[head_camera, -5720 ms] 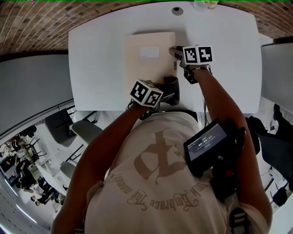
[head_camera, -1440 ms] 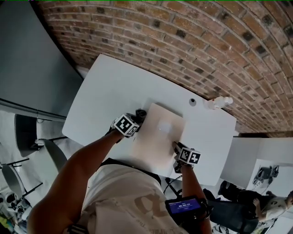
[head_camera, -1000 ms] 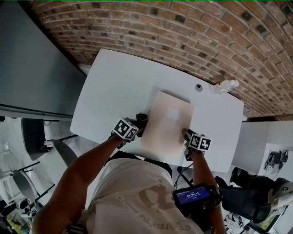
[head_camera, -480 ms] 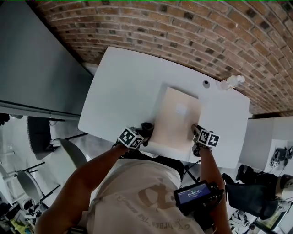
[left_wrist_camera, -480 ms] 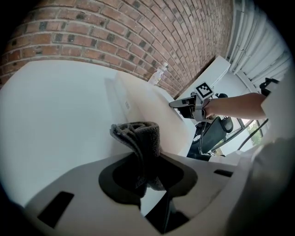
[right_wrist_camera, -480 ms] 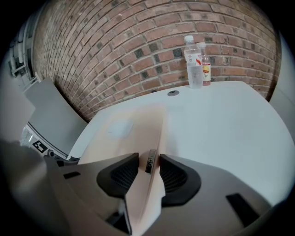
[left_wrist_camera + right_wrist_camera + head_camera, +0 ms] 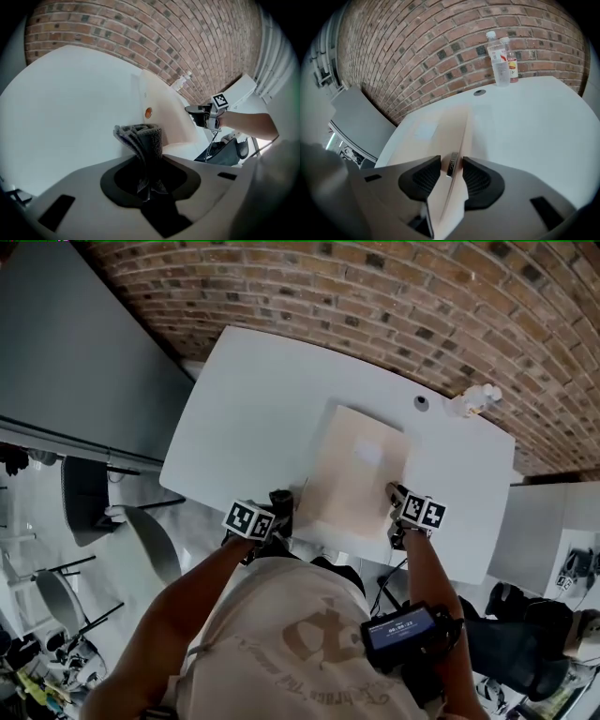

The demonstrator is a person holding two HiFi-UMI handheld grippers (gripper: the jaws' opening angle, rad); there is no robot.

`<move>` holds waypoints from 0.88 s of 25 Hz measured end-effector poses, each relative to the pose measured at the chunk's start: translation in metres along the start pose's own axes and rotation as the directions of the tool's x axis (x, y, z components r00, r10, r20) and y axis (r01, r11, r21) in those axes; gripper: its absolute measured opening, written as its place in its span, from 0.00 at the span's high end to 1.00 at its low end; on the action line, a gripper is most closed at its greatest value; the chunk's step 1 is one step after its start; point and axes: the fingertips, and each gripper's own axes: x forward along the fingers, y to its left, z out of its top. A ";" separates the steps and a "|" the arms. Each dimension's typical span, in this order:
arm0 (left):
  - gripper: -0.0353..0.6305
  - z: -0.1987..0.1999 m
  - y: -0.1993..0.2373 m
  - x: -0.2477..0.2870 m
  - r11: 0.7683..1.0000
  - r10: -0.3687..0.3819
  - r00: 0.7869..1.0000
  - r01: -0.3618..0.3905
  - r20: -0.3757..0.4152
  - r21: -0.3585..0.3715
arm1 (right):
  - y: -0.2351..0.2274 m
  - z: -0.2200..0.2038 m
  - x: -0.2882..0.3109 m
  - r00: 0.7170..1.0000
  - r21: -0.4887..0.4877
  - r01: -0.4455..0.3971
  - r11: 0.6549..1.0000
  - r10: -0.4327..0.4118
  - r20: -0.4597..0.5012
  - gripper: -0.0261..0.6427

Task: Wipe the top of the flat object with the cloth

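The flat object (image 7: 359, 476) is a pale beige board lying on the white table (image 7: 246, 409). My right gripper (image 7: 397, 495) is shut on the board's right edge; in the right gripper view the board (image 7: 435, 132) runs between the pads of the right gripper (image 7: 451, 169), with a small metal tab there. My left gripper (image 7: 284, 514) is shut on a bunched grey cloth (image 7: 281, 500) at the board's near left corner, by the table's front edge. In the left gripper view the cloth (image 7: 142, 138) sticks up from the jaws, off the board (image 7: 161, 112).
Two clear bottles (image 7: 500, 58) stand at the table's far right corner beside a round cable hole (image 7: 479, 93). A brick wall (image 7: 394, 296) lies beyond the table. A grey panel (image 7: 75, 362) stands to the left, and a chair (image 7: 150, 545) sits near the front left.
My left gripper has carried the cloth from the board's left edge back toward the table's front edge. The right gripper has stayed on the board's right edge. The head view has shifted.
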 end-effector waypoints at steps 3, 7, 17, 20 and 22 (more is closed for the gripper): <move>0.78 -0.017 -0.004 -0.001 0.991 0.060 0.998 -0.058 0.017 -0.121 | -0.002 -0.003 -0.001 1.000 -0.004 -0.023 1.000 0.023 0.011 0.72; 0.78 -0.028 -0.024 0.004 0.956 0.062 0.996 -0.041 0.066 -0.289 | -0.003 -0.002 -0.002 0.998 -0.015 -0.057 0.998 0.057 0.014 0.72; 0.78 -0.015 -0.059 0.032 0.927 0.077 0.992 -0.034 0.101 -0.373 | -0.001 -0.001 0.001 0.992 -0.031 -0.120 0.992 0.121 0.029 0.71; 0.78 -0.018 -0.084 0.043 0.941 0.028 0.998 -0.009 0.049 -0.337 | -0.001 -0.003 0.000 0.991 -0.028 -0.128 0.991 0.129 0.033 0.71; 0.78 -0.021 -0.101 0.053 0.951 -0.008 1.000 0.012 0.012 -0.310 | 0.001 -0.004 -0.002 0.990 -0.026 -0.134 0.991 0.135 0.036 0.71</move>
